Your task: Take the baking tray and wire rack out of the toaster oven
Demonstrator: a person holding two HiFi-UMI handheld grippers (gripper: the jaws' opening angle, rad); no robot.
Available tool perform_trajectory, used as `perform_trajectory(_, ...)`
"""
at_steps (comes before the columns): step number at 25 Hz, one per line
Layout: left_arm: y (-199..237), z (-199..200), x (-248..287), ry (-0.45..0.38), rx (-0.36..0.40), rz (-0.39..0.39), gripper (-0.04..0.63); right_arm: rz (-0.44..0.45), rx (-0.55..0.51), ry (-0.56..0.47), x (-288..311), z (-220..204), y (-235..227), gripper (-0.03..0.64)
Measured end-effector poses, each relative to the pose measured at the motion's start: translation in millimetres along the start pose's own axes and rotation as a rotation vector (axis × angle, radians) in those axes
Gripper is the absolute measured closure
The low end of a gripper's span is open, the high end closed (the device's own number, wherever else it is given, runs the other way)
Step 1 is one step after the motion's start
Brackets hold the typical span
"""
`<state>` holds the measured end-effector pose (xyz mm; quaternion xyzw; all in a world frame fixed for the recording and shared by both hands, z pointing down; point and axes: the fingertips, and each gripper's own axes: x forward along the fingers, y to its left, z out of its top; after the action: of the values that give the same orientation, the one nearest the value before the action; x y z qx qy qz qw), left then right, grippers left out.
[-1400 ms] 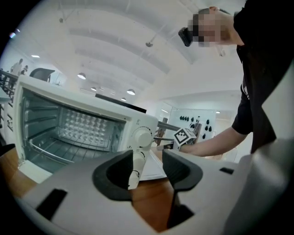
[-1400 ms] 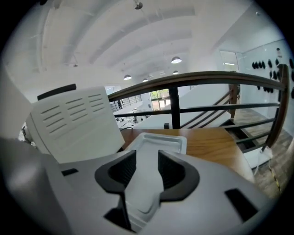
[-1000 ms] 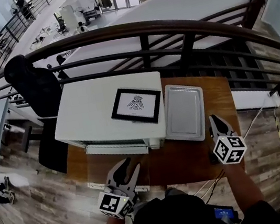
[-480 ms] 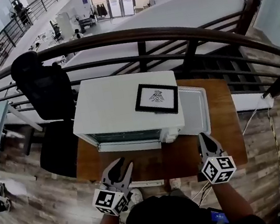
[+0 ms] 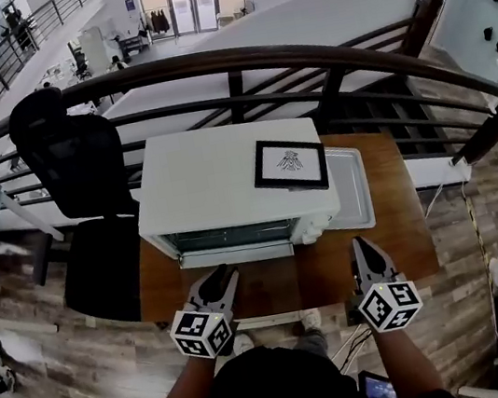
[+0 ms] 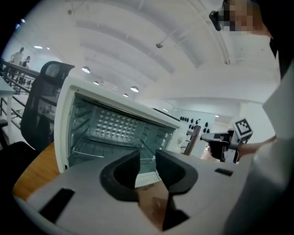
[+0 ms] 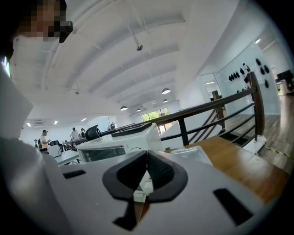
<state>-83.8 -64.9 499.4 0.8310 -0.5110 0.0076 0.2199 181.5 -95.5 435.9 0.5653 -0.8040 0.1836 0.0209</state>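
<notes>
The white toaster oven (image 5: 217, 175) stands on the wooden table (image 5: 395, 225), its mouth facing me. In the left gripper view the oven (image 6: 69, 119) is open and a wire rack (image 6: 98, 148) lies low inside. The silver baking tray (image 5: 353, 187) lies flat on the table right of the oven, seen as well in the right gripper view as tray (image 7: 190, 153). My left gripper (image 5: 223, 281) points at the oven mouth from close in front; its jaws have just been closing, still apart, with nothing between them. My right gripper (image 5: 364, 252) is shut and empty, near the front right corner.
A black-framed picture (image 5: 290, 164) lies on the oven's top. A black office chair (image 5: 72, 157) stands left of the table. A dark curved railing (image 5: 300, 51) runs close behind it. A white strip (image 5: 260, 322) shows below the table's front edge.
Both grippers have shifted left across the table front. The right one left the tray's side and now sits by the oven's right corner. The left jaws have narrowed.
</notes>
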Motion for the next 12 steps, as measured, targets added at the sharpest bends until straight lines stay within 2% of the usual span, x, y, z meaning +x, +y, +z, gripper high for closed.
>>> perform_trajectory(4,10.4,-3.4,19.4,0.023,-0.056,-0.006,0.483,0.005,0.028,0.002,-0.1,-11.2,15.5,0.618)
perform_trajectory(8,21.0,-8.4,35.4,-0.006,-0.241,0.016,0.482,0.037,0.028,0.041,8.6,-26.4,29.6,0.618)
perform_trajectory(12,36.3,-12.4,41.6,-0.029,-0.365,0.058,0.482,0.086,0.024,0.075,18.4,-30.6,41.3,0.618)
